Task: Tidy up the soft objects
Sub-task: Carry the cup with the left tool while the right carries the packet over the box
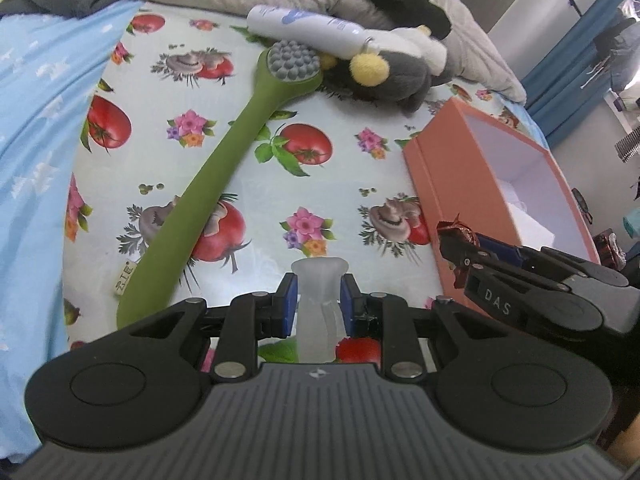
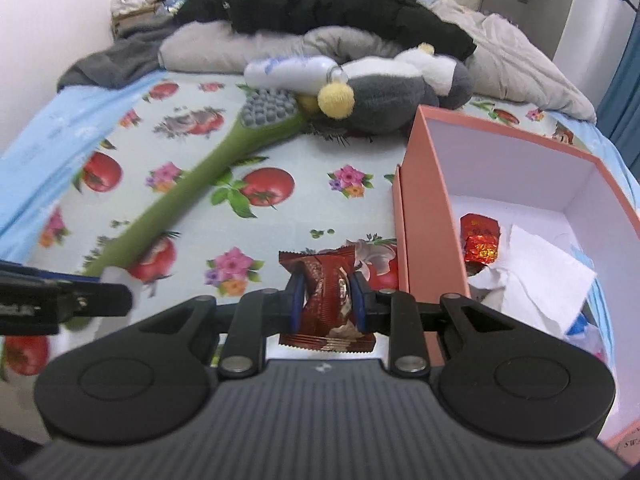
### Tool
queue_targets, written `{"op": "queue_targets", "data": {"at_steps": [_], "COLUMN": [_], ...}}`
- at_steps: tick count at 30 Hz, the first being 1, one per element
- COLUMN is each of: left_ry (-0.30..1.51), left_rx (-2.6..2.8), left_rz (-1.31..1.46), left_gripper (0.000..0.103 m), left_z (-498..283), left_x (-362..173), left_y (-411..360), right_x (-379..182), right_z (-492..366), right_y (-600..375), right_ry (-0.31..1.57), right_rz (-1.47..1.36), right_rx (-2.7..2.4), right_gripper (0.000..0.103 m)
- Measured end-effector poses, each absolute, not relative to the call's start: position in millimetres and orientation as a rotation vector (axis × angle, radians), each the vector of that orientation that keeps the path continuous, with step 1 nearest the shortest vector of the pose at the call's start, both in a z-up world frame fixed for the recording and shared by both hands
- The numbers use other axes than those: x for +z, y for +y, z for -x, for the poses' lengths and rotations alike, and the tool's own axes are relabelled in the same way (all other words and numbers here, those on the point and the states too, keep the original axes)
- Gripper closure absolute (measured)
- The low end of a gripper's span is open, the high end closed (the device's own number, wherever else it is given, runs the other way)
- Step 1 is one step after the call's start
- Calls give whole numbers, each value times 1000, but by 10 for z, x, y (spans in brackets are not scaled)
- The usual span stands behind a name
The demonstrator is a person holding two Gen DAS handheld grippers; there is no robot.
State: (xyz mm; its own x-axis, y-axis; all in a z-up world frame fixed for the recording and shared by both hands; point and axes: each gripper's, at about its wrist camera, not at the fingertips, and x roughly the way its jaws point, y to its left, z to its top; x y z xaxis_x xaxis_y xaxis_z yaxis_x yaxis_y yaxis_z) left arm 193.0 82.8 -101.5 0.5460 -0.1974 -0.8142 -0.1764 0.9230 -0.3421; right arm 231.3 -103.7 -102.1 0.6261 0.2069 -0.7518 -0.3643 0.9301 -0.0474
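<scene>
A bed is being shown covered with a tablecloth (image 1: 240, 184) printed with tomatoes, flowers and mushrooms, with grey and black bedding piled along its far edge. At the left, a blue sheet (image 1: 36, 128) is being seen beside the cloth. A green long-handled brush (image 1: 216, 168) is lying diagonally across the print, its grey nubbed head touching a white bottle (image 1: 304, 26) and a grey plush toy (image 1: 396, 68). A frosted translucent soft piece (image 1: 318, 308) is being gripped between the blue pads of the left gripper (image 1: 319, 300), above the cloth. A dark red foil snack packet (image 2: 326, 300) is being clamped in the jaws of the right gripper (image 2: 326, 298), just left of the open pink box (image 2: 424, 216). Inside the box, a red foil-wrapped sweet (image 2: 480, 240) and white tissue paper (image 2: 536, 276) are lying.
</scene>
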Motion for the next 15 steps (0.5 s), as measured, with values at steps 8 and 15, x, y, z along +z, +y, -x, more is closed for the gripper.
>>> {"op": "queue_targets", "data": {"at_steps": [8,15], "left_ry": [948,907], "left_rx": [-26,-41], "left_rz": [387,367], "left_gripper": [76,76], "left_z": [-1587,-1271], "left_x": [-690,-438], "left_y": [708,587], "right_x": [-650,-365], "right_z": [-1880,-1499], "right_y": [-1139,-1273], "right_ry": [789,746], "right_rz": [140,93], "right_rx": [365,383], "right_gripper": [75,75]}}
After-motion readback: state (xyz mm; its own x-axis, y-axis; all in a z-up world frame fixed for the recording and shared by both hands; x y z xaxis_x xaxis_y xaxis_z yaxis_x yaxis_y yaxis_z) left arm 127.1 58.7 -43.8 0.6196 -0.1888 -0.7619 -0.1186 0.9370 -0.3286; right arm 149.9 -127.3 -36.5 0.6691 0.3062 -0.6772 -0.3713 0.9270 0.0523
